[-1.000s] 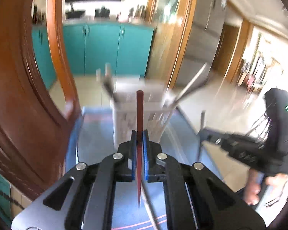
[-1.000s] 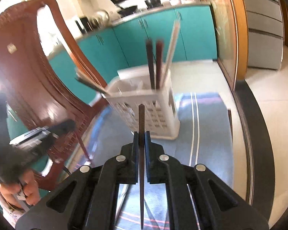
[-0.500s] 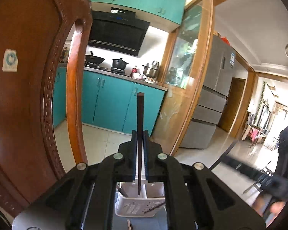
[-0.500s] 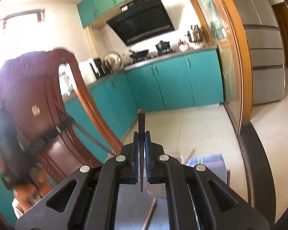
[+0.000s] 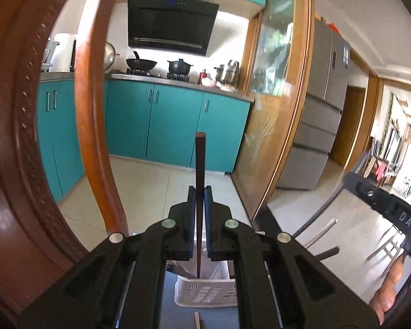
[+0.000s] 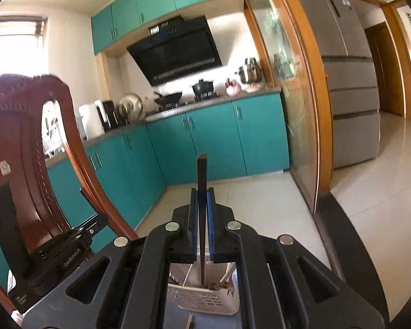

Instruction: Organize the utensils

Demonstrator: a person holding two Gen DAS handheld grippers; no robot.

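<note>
Both grippers are clamped on chopsticks: the left gripper [image 5: 199,192] pinches a reddish-brown chopstick [image 5: 199,164] upright between its blue pads, and the right gripper [image 6: 202,193] grips a darker chopstick [image 6: 201,181] the same way. Each chopstick's lower tip hangs above a white slotted basket [image 5: 205,294] that stands on a blue mat [image 5: 219,318] below, with other utensils sticking out of it. A carved wooden chair [image 6: 22,142] stands at the left, teal kitchen cabinets [image 5: 172,126] beyond.
</note>
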